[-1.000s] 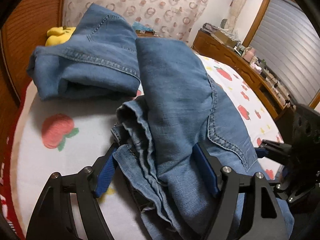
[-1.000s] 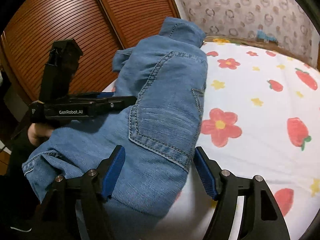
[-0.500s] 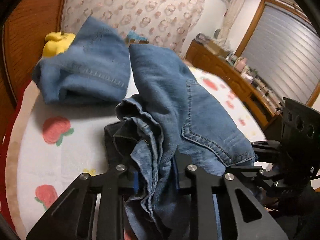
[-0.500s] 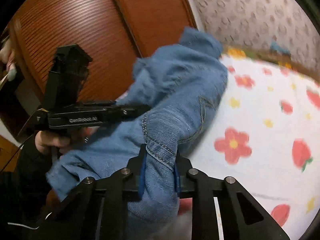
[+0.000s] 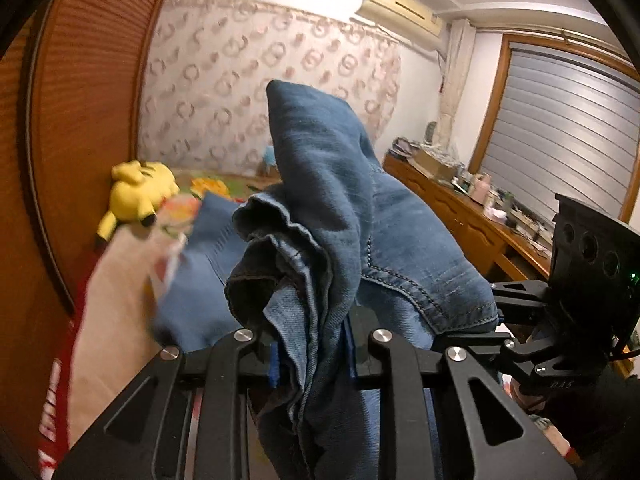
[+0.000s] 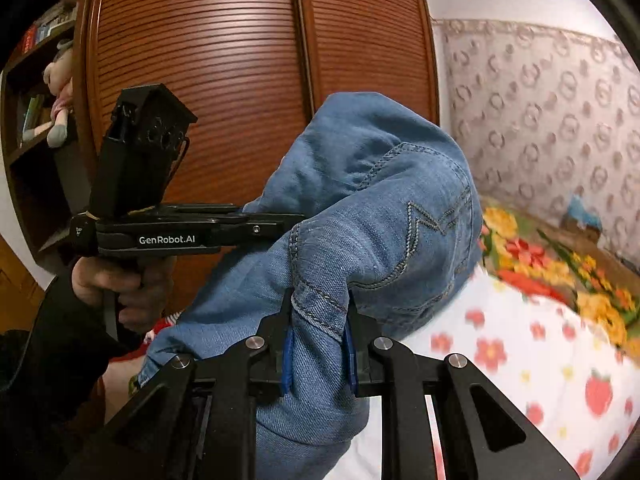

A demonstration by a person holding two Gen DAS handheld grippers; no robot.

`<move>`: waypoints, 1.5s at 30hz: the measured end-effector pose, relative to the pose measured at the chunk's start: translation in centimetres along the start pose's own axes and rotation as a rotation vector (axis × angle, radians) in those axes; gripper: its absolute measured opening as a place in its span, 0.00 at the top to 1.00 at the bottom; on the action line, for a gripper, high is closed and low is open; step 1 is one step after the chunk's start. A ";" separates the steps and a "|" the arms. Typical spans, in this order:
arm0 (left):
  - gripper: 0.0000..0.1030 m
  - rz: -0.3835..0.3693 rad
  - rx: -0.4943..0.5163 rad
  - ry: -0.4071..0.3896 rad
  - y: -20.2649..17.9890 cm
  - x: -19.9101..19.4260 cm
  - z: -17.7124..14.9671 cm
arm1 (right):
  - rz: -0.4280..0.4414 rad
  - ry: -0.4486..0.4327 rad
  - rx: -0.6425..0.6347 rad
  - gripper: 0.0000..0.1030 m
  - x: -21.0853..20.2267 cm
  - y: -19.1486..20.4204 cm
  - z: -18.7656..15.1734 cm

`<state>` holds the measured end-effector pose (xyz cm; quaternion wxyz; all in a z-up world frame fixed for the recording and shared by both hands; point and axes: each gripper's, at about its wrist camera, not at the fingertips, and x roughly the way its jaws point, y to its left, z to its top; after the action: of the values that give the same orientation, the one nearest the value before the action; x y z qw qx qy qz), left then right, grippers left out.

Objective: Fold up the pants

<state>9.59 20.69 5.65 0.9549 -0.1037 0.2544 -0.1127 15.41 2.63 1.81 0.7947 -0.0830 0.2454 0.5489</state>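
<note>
In the left wrist view, the left gripper is seen closed on a bunched fold of the blue jeans, the denim pinched between its blue pads. The jeans are held raised above the bed, a peak of cloth rising toward 12 o'clock and a stitched back-pocket panel draped toward 3 o'clock. More denim is seen lower down at 9 o'clock, blurred, beside the bedsheet. A yellow plush toy lies at 10 o'clock against the wooden wardrobe doors. At 3 o'clock the right gripper is seen side-on, level with the left one and just beside it, its tip hidden in the cloth. A wooden dresser stands at 2 o'clock and an air conditioner is mounted at 1 o'clock.

In the right wrist view, the right gripper is clamped on the pocket edge of the jeans, cloth filling the gap between its fingers. The garment bulges upward toward 12 o'clock, off the strawberry-and-flower sheet spread at 4 o'clock. At 9 o'clock the left gripper is held horizontally, pointing toward 3 o'clock, its tip touching the denim. Its handle is gripped from below by the left hand, fingers curled round it, a dark sleeve at the wrist.
</note>
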 end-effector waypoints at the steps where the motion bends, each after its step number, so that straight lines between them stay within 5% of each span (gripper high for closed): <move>1: 0.77 0.013 0.007 -0.005 0.3 0.1 0.9 | 0.007 -0.008 0.000 0.81 0.5 -0.4 0.6; 12: 0.77 0.151 0.046 -0.002 6.1 3.4 8.4 | 0.075 -0.076 0.016 0.81 11.5 -5.5 7.4; 19: 0.76 0.203 0.073 0.170 9.4 13.7 8.6 | 0.003 0.006 0.142 0.79 20.0 -10.3 4.8; 24: 0.70 0.191 0.028 0.303 10.9 19.0 7.2 | -0.086 0.154 0.207 0.70 24.3 -12.8 2.0; 28: 0.52 0.217 0.041 0.281 10.7 18.6 6.4 | -0.091 0.162 0.203 0.58 23.8 -14.2 2.4; 36: 0.52 0.280 0.077 0.212 8.8 14.6 5.4 | -0.144 0.051 0.142 0.54 20.4 -13.4 3.7; 45: 0.52 0.284 0.081 0.242 6.7 12.3 0.2 | -0.118 0.129 0.140 0.54 22.9 -13.5 2.6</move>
<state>21.19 23.81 -1.59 0.9271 -0.0140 0.3745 0.0015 34.81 17.54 -8.77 0.8120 -0.0768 0.3285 0.4762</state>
